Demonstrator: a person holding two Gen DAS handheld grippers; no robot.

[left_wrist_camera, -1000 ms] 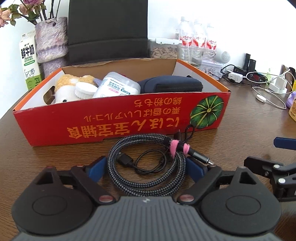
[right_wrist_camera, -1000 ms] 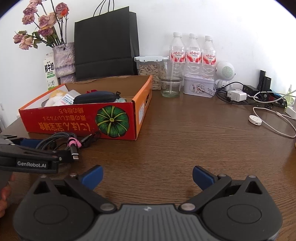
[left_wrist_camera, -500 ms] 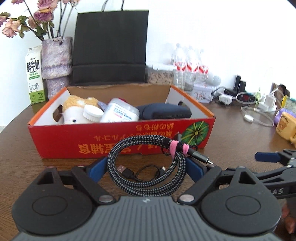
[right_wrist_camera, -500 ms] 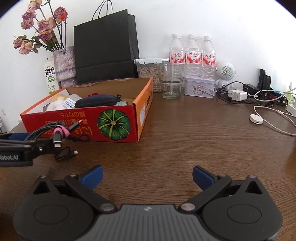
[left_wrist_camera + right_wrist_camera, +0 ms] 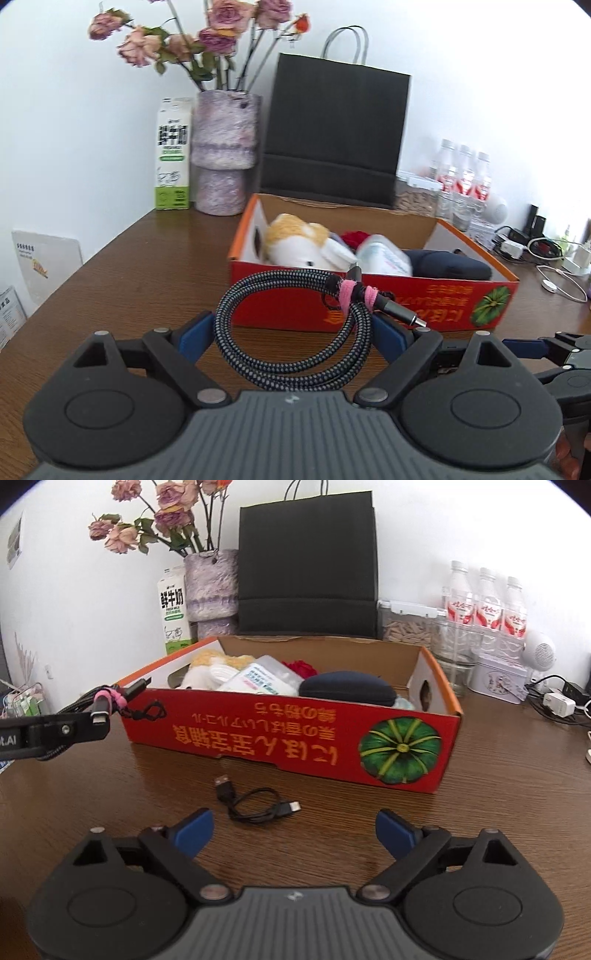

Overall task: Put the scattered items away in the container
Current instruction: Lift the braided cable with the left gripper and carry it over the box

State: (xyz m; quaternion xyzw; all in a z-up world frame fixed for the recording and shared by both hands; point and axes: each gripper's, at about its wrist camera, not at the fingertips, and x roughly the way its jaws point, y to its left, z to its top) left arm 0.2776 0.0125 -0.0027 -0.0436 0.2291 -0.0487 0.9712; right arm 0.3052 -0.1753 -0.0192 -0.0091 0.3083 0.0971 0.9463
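My left gripper is shut on a coiled braided cable tied with a pink strap, held in the air before the red cardboard box. The right wrist view shows that cable at the left gripper, level with the near left corner of the box. A plush toy, a white bottle and a dark pouch lie inside. A thin black USB cable lies on the table just ahead of my right gripper, whose jaws are closing with nothing between them.
Behind the box stand a vase of dried roses, a milk carton and a black paper bag. Water bottles, a jar, a tin and chargers with cables crowd the back right. The table's left edge is close.
The left gripper has lifted the braided coil and swung left along the box front. The thin black cable that hung inside the coil now lies on the table. The right gripper moved left to it.
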